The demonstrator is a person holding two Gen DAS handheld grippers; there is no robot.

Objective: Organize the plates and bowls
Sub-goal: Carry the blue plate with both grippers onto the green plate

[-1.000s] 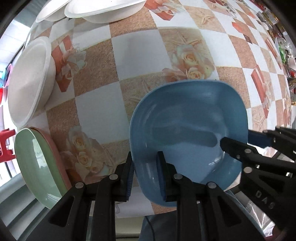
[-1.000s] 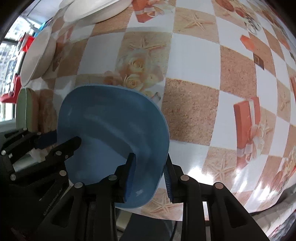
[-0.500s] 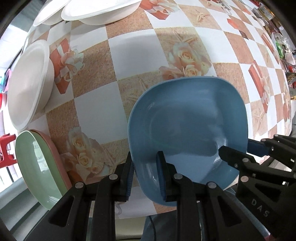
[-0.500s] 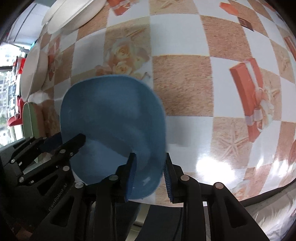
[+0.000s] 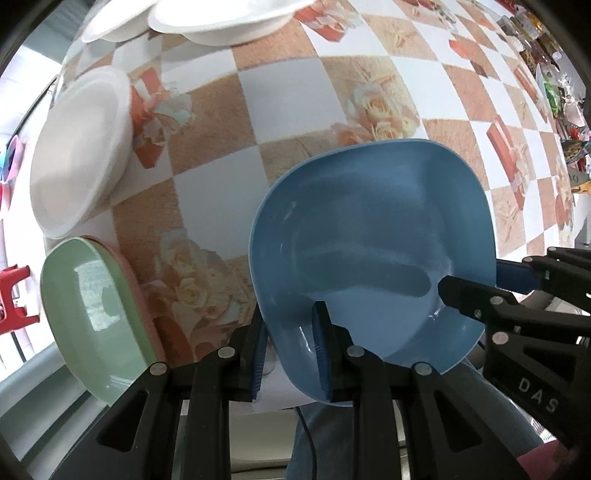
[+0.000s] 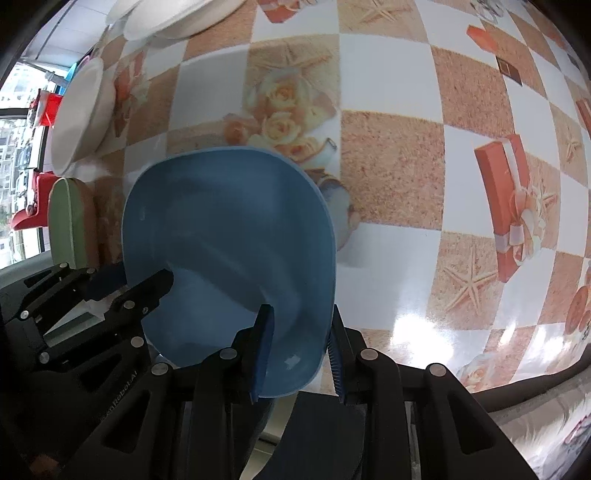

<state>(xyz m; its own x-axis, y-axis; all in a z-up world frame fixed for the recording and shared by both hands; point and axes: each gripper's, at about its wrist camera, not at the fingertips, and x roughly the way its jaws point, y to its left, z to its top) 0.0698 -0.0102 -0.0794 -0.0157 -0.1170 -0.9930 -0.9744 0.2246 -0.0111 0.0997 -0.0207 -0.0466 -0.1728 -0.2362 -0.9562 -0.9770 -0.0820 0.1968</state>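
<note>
A blue squarish bowl (image 5: 373, 236) is held above the near edge of the checked table, gripped on two sides. My left gripper (image 5: 290, 339) is shut on its near-left rim. My right gripper (image 6: 299, 339) is shut on its near-right rim, and the bowl (image 6: 229, 236) fills the left of the right wrist view. The right gripper also shows at the right of the left wrist view (image 5: 517, 295). A green plate (image 5: 92, 306) stacked on a pink plate (image 5: 136, 280) sits at the table's left edge. White bowls lie beyond: one (image 5: 79, 151) at left, two more (image 5: 229, 18) at the far edge.
The tablecloth (image 6: 399, 122) has white and tan squares with roses and red gift boxes. A red stool (image 5: 14, 299) stands off the table's left side. Packets and clutter (image 5: 561, 74) lie at the far right. The table's near edge runs just under the grippers.
The blue bowl, held by both grippers, has shifted slightly toward the near edge and risen a little; the table pattern has slid in both views. Both grips are unchanged.
</note>
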